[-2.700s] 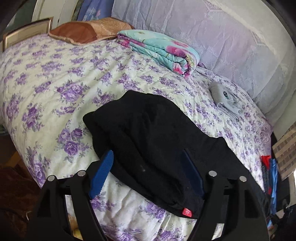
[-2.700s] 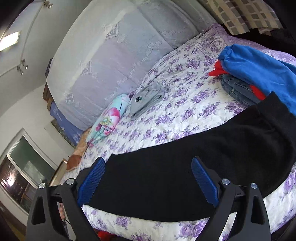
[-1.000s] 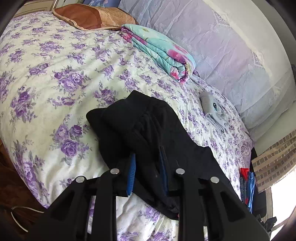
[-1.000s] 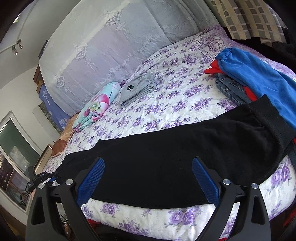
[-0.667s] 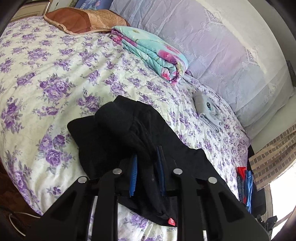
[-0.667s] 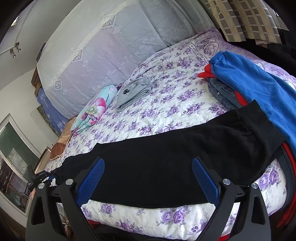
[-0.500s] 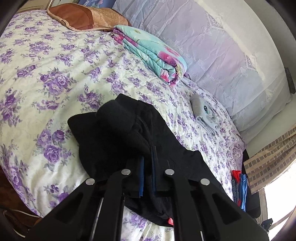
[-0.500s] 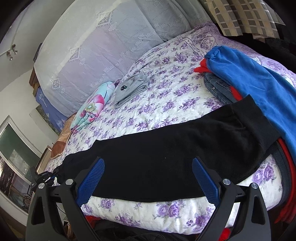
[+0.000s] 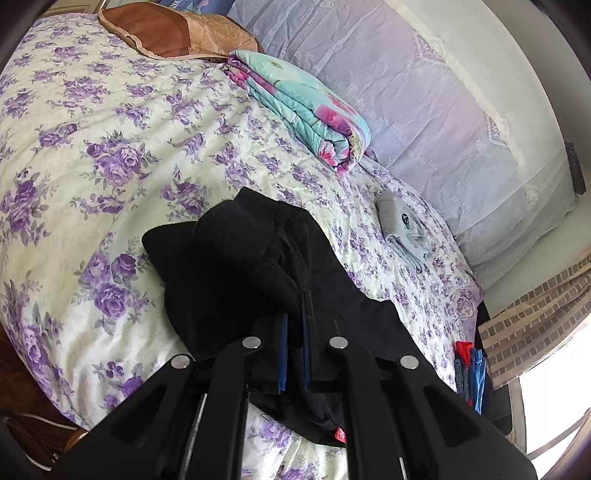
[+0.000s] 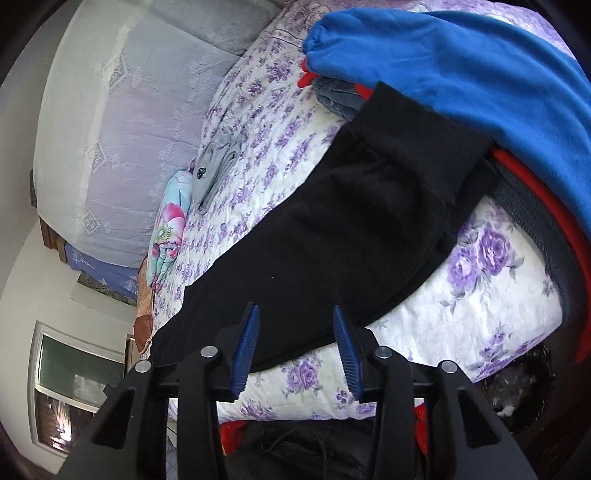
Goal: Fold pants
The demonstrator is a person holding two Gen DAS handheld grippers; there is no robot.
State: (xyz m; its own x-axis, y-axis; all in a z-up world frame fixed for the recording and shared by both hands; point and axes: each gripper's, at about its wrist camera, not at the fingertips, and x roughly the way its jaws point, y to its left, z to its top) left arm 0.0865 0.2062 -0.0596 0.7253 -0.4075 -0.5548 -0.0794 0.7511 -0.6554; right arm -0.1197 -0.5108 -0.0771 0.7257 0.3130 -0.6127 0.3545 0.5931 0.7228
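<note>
Black pants (image 10: pixel 332 236) lie stretched along the near edge of the flowered bed (image 10: pixel 480 295). In the left wrist view my left gripper (image 9: pixel 295 332) is shut on a bunched fold of the pants (image 9: pixel 240 258) near their cuff end, lifting it slightly. In the right wrist view my right gripper (image 10: pixel 295 336) is partly open, its blue pads on either side of the pants' near edge, not touching. The waistband end lies under a blue garment (image 10: pixel 461 66).
A folded teal floral blanket (image 9: pixel 303 110), a brown pillow (image 9: pixel 177 33) and a folded grey garment (image 9: pixel 402 229) lie farther back. A pile of blue, red and denim clothes (image 10: pixel 340 96) sits at the bed's right end. A window (image 10: pixel 74 384) is beyond the bed.
My left gripper closed on the pants and bunched the cloth upward. My right gripper narrowed its opening and moved in toward the pants' near edge, tilting.
</note>
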